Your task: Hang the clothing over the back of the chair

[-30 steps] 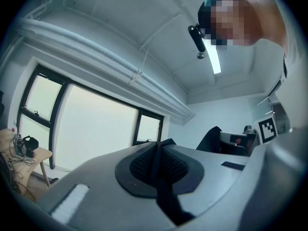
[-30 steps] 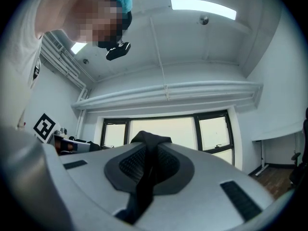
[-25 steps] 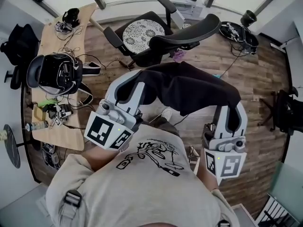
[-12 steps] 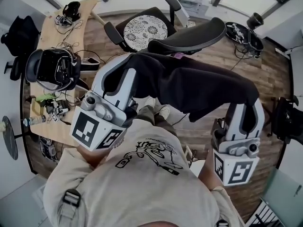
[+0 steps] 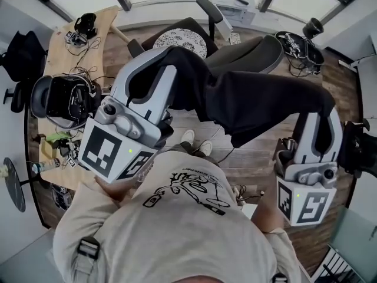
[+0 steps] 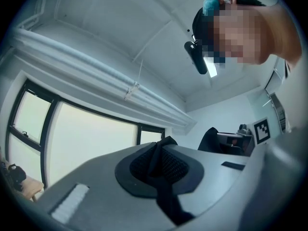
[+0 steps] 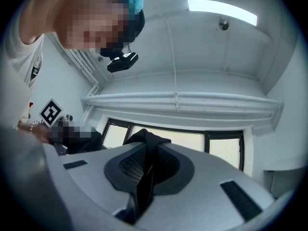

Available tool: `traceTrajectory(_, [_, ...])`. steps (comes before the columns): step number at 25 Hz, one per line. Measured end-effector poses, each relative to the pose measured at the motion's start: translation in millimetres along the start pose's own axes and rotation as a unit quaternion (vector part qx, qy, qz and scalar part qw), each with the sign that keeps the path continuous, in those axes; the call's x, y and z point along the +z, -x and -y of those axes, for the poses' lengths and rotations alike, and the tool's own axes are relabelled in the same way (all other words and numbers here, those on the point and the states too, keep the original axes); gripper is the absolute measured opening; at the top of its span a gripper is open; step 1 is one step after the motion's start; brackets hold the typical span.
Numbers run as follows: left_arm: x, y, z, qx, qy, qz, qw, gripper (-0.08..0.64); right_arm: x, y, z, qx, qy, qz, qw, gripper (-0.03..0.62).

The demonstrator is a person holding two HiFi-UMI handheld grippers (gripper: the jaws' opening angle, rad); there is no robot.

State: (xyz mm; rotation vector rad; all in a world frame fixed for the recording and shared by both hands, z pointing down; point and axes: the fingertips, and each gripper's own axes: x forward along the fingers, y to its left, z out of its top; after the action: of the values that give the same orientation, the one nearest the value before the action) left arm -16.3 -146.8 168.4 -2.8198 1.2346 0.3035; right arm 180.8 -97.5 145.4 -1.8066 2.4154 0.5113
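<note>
Holding clothing stretched mid-frame, left hand-held gripper and right hand-held gripper clamped on its ends; not yet draped over chair at upper centre.

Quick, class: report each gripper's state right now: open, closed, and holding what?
Left gripper: closed, pinching the dark clothing.
Right gripper: closed, pinching the same clothing.

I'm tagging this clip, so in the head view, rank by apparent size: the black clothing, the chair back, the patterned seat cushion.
1. Black clothing: largest, though it is also nearest the camera.
2. Chair back: partly covered by the clothing.
3. Patterned seat cushion: smallest, also partly covered.
</note>
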Motion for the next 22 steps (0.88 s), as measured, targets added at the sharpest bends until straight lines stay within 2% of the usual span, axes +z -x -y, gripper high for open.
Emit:
traceTrajectory(8, [4.4,-41.9,-30.3,-0.018,-0.028,0.002,0.9994,0.005,-2.0,-50.7,13.2,-0.01,0.028,-0.005,1.0,0.009])
traceTrajectory(13, [0.6,-70.6,-52.6,-0.01,-0.048,-0.003,0.9988,0.006,-13.2,-75.7,35.8,-0.029,0.042,-0.016,0.999,0.009])
traceTrajectory(18, [-22.7,-101.8,-73.5,-0.005,-0.053,-0.034,0.998,0.006,-43.9,-101.7,54.3,-0.041,0.047,-0.05,0.997,0.01])
traceTrajectory(22, [-57.7,-125.7,-83.7,-0.003,-0.045,-0.066,0.9968,0.006,-83.9,-119.8,62.6,-0.045,0.047,-0.088,0.994,0.009])
